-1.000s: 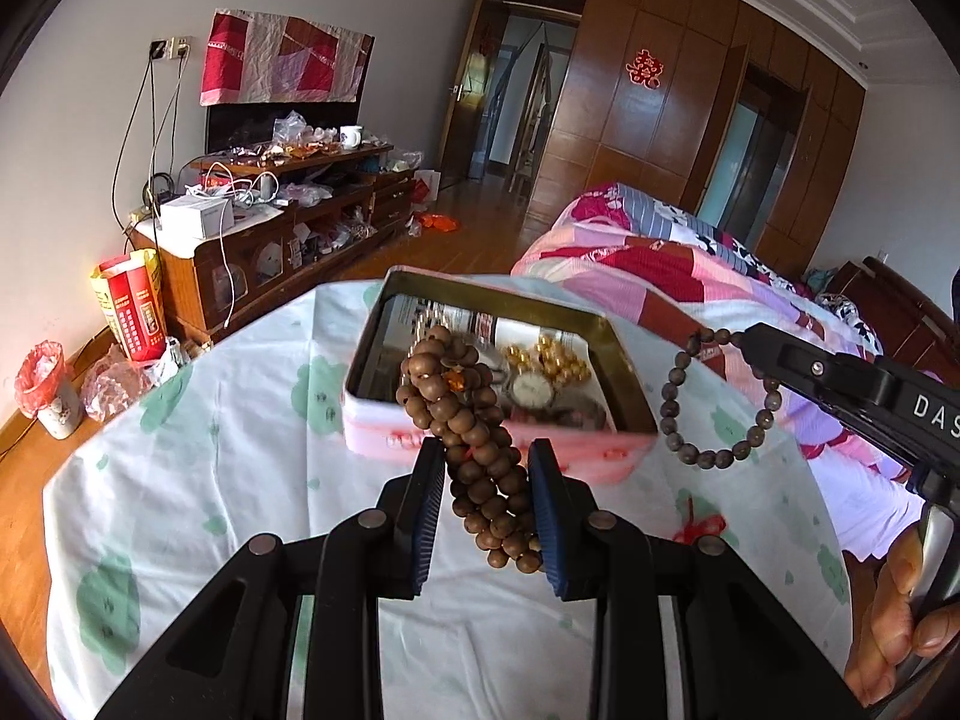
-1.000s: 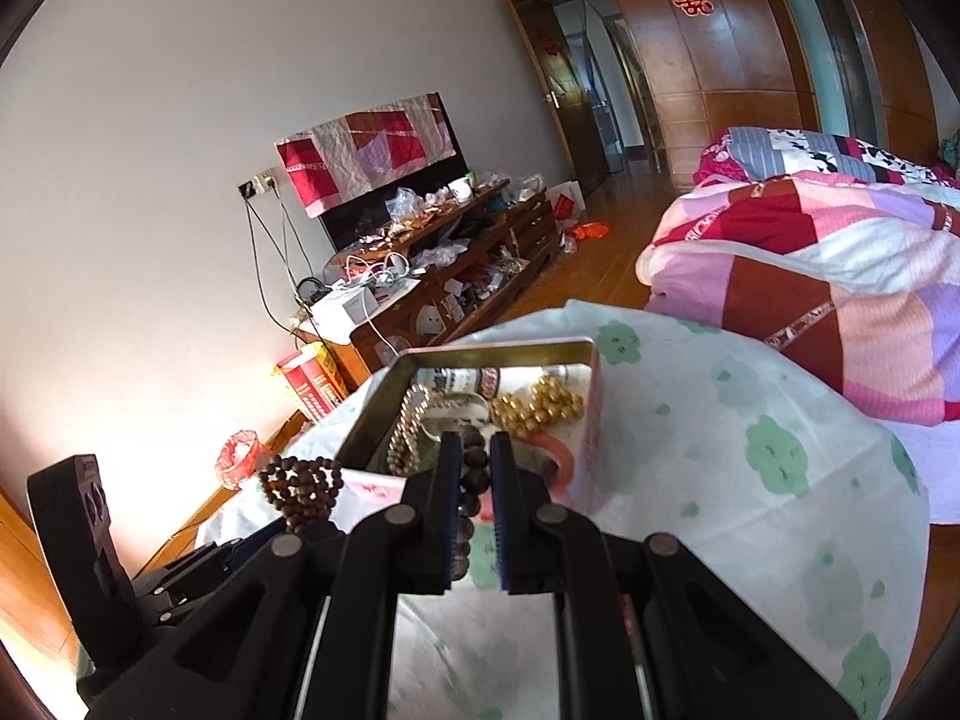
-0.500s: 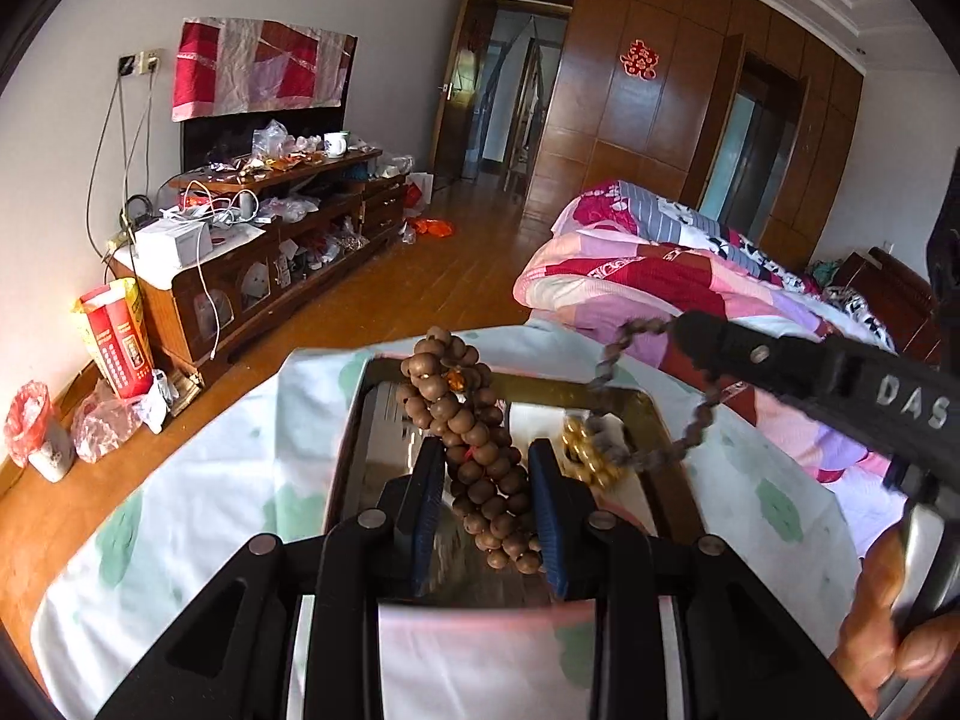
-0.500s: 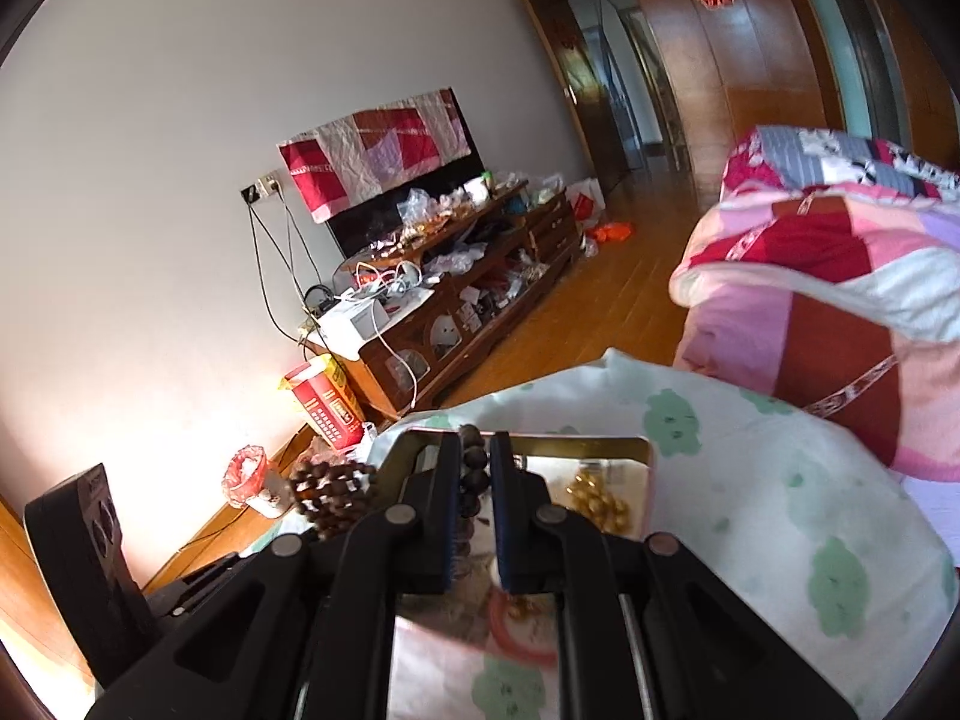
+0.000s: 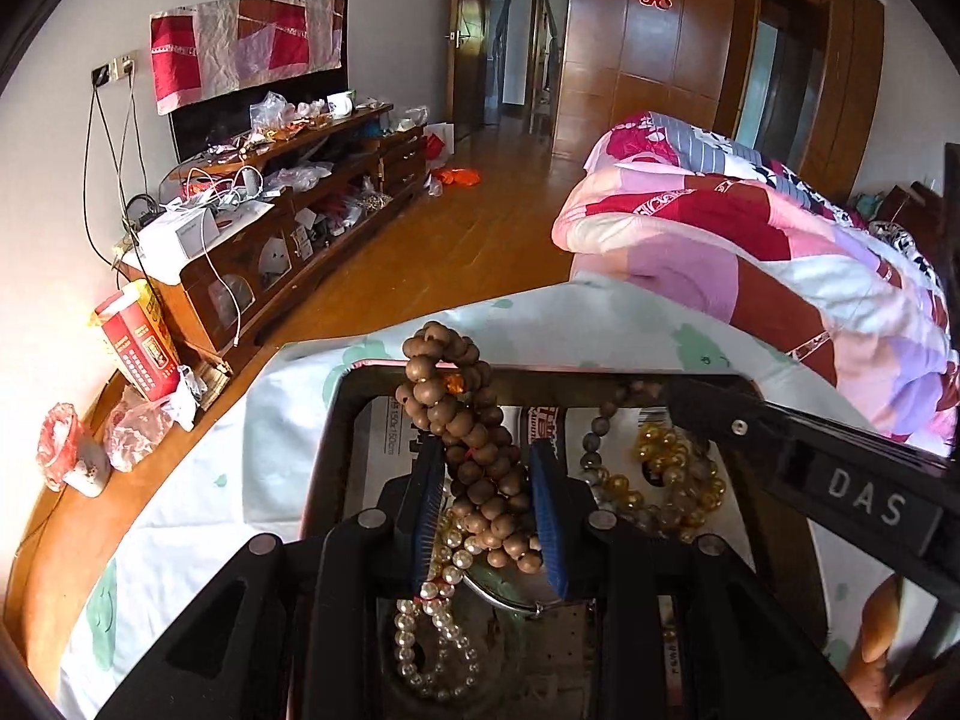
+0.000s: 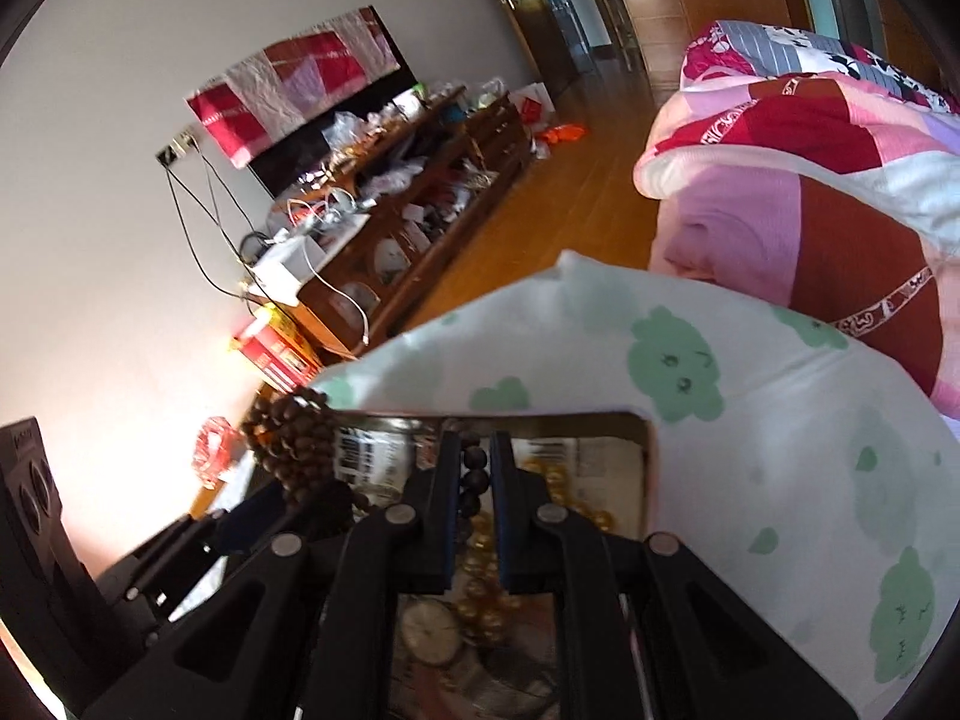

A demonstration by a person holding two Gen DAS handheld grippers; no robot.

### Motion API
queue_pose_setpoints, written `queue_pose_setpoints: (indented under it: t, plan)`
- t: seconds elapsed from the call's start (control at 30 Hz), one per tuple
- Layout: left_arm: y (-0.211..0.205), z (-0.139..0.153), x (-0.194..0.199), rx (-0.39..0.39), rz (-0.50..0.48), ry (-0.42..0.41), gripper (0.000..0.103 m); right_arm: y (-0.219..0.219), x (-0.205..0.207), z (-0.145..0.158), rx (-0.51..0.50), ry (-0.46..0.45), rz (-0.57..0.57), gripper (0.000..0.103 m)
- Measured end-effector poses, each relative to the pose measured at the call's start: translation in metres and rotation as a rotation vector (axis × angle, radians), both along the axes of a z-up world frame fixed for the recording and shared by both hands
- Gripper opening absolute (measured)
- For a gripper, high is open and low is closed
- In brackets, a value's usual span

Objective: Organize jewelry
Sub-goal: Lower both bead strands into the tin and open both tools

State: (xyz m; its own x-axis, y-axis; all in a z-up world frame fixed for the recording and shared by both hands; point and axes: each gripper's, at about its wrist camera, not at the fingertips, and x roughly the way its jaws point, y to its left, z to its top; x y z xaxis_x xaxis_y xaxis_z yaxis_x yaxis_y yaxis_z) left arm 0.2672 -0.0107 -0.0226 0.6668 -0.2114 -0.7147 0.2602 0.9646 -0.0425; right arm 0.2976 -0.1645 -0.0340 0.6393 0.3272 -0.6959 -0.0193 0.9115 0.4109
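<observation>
Left gripper [image 5: 489, 492]: I'm gripping the brown beads [image 5: 474, 438] over the tin [image 5: 336, 420].
Right gripper [image 6: 474, 510]: I'm pinching a dark strand [image 6: 471, 480] above it.

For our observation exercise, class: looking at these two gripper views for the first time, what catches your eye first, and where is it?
The thick bundle of brown wooden beads clamped in the left gripper stands out, hanging over the open metal tin. Beside it, the right gripper pinches a thinner dark bead strand above gold beads in the tin. A white pearl strand lies nearest the camera.
</observation>
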Motion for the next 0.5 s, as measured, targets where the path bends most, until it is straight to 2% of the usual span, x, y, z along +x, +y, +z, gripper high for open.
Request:
queue_pose_setpoints:
  t: [0.13, 0.17, 0.2, 0.23, 0.27, 0.3, 0.33, 0.37, 0.5]
  plan:
    - [-0.005, 0.0, -0.001, 0.055, 0.008, -0.003, 0.031, -0.002, -0.008, 0.005, -0.033, -0.001, -0.016, 0.014]
    - [-0.006, 0.001, -0.001, 0.072, 0.014, -0.002, 0.034, -0.001, -0.008, 0.007, -0.036, -0.005, -0.018, 0.014]
    - [-0.006, 0.001, -0.003, 0.082, 0.023, -0.004, 0.044, -0.001, -0.011, 0.009, -0.037, -0.012, -0.018, 0.014]
    - [-0.005, 0.003, -0.005, 0.083, 0.036, -0.01, 0.048, 0.0, -0.013, 0.011, -0.038, -0.017, -0.017, 0.018]
    - [-0.003, 0.006, -0.008, 0.078, 0.05, -0.019, 0.058, 0.0, -0.017, 0.013, -0.041, -0.021, -0.017, 0.027]
    - [-0.001, 0.008, -0.011, 0.069, 0.062, -0.03, 0.063, 0.0, -0.022, 0.016, -0.043, -0.029, -0.019, 0.034]
    - [0.001, 0.01, -0.013, 0.062, 0.069, -0.036, 0.064, -0.002, -0.025, 0.018, -0.041, -0.038, -0.022, 0.054]
    - [0.003, 0.013, -0.017, 0.054, 0.078, -0.043, 0.066, -0.003, -0.031, 0.021, -0.036, -0.06, -0.032, 0.068]
    - [0.005, 0.017, -0.027, 0.059, 0.084, -0.036, 0.066, -0.006, -0.053, 0.037, -0.056, -0.128, -0.068, 0.069]
